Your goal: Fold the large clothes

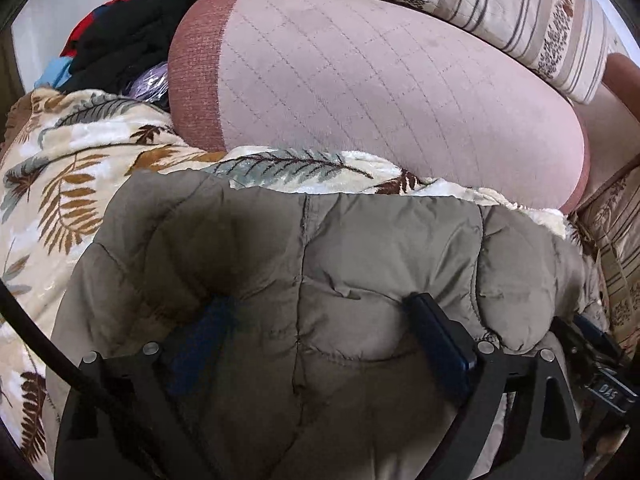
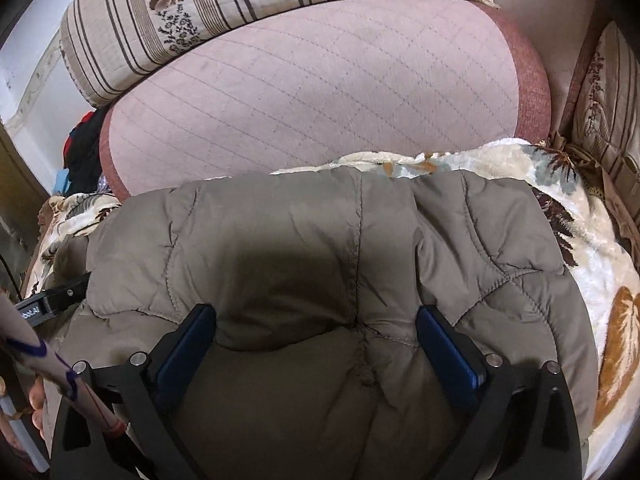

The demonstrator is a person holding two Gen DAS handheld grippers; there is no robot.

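Left wrist view: a grey-green padded jacket [image 1: 320,264] is seen lying on a leaf-patterned blanket [image 1: 60,184], in front of a pink quilted cushion [image 1: 360,92] and a striped cushion [image 1: 500,8] behind it. The left gripper [image 1: 320,320] is spread wide, its two blue-padded fingers pressed into the puffy fabric on either side of a seam; nothing is pinched between them. A heap of dark and red clothes [image 1: 116,40] is seen at the far left, beside the pink cushion.

In the right wrist view the right gripper [image 2: 316,332] is likewise released, with fingers set well apart and the jacket bulging up between them. Part of the left gripper is visible at the left edge, just beside the jacket.

The jacket appears already gathered into a compact, thick bundle with a straight far edge, so the main folds are judged to be done or nearly done. What seems left is a pressing flat or a last fold; the near half of the bundle is hidden under the grippers, so this cannot be confirmed. The heap is judged to be unfolded.
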